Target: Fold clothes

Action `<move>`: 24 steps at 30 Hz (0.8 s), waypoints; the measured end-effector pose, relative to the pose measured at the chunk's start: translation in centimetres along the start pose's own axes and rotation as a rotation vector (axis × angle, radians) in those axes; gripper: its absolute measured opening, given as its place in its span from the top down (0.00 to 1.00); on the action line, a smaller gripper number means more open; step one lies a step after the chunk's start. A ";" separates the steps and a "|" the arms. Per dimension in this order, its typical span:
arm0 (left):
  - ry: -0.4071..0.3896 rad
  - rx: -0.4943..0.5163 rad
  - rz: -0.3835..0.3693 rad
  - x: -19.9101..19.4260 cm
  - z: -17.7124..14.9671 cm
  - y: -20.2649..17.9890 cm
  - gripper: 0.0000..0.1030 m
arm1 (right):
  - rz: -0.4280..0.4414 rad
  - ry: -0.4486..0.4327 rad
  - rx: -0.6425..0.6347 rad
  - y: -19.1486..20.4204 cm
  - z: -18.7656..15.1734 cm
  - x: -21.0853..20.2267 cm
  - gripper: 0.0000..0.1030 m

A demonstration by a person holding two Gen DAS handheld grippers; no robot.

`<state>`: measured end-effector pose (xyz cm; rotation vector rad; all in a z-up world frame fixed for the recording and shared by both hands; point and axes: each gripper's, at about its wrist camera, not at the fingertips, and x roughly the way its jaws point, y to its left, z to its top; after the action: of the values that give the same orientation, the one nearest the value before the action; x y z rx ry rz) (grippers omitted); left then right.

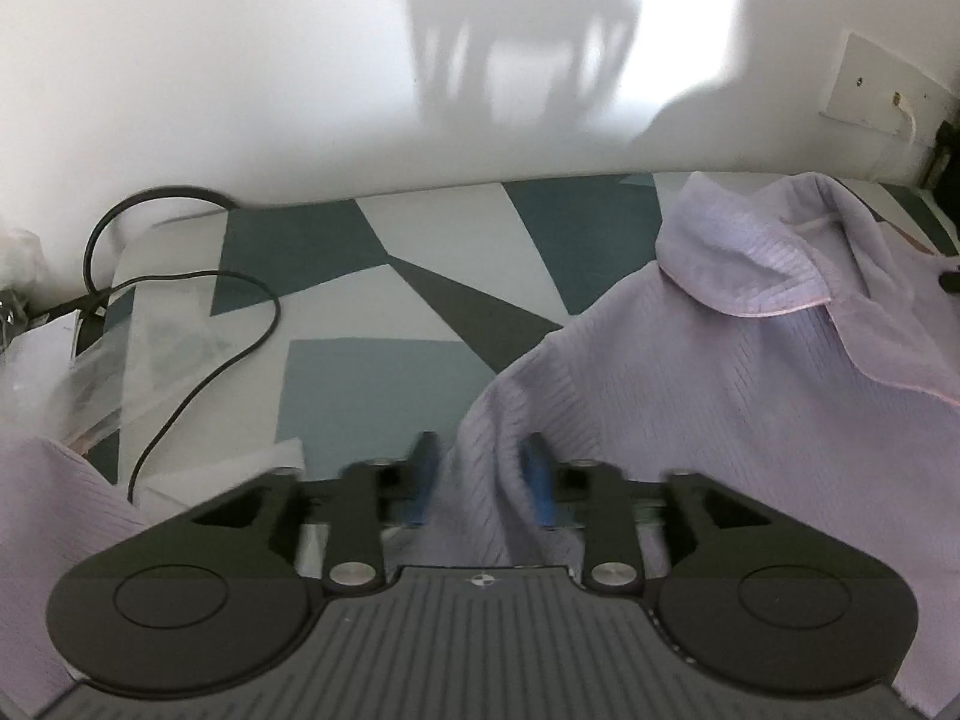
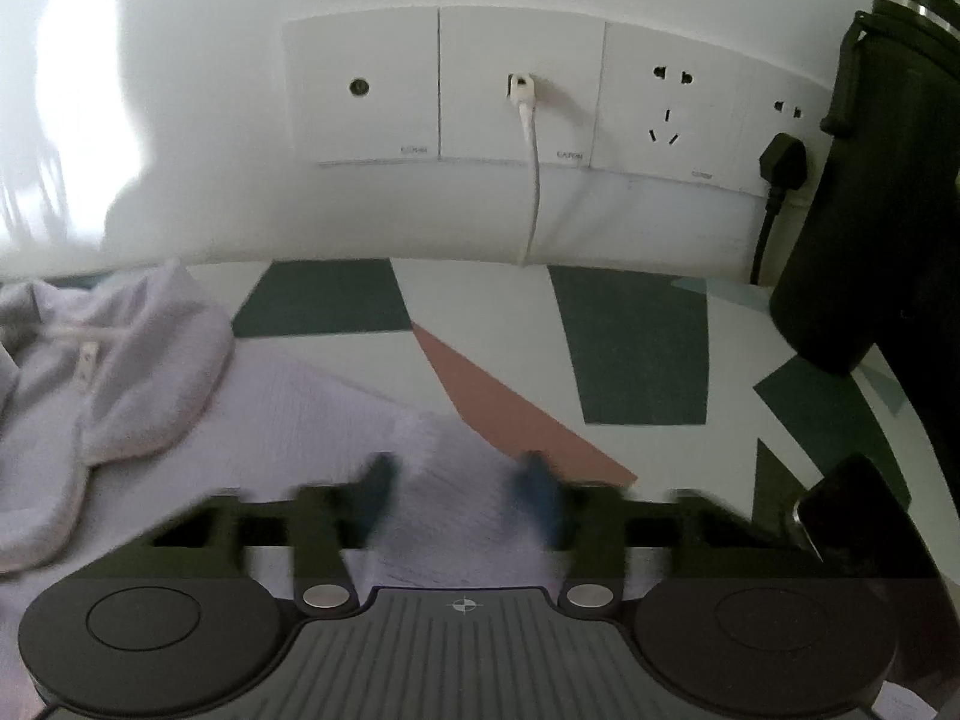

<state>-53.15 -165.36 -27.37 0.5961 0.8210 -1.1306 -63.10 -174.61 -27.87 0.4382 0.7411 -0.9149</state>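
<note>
Lilac ribbed polo shirt (image 1: pixel 690 372) sprawls rumpled at the counter (image 2: pixel 480 312) back edge, collar up, no fold yet. Left tongs (image 1: pixel 480 480) half-open astride fabric; right tongs (image 2: pixel 459 498) blurred astride a sleeve, grip unclear.

The left gripper (image 1: pixel 480 468) is seen pitched steeply downward, its blue fingers (image 1: pixel 423 474) set partly apart with a fold of the lilac shirt (image 1: pixel 690 372) gathered between them; whether the pads are pressed on the cloth cannot be told. The right gripper (image 2: pixel 462 492) is likewise tilted downward, its fingers (image 2: pixel 537 495) smeared by blur and shown spread over the shirt's sleeve end, with cloth lying between them. No hand or sleeve is caught in either view.
</note>
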 end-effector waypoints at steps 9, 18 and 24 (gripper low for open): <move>0.084 0.052 -0.027 -3.1 -2.3 2.7 0.35 | -0.022 0.005 0.060 -0.1 0.2 -0.2 0.73; 0.118 0.064 -0.003 -4.4 -5.4 2.3 0.38 | -0.008 -0.076 0.006 2.9 -0.1 -4.7 0.26; 0.064 -0.056 0.089 -5.2 -6.2 3.4 0.99 | 0.066 -0.061 -0.092 7.7 -2.1 -6.5 0.21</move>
<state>-52.63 -156.61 -26.69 0.6194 0.8700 -1.0083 -60.07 -165.53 -24.21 0.3505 0.7058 -0.8253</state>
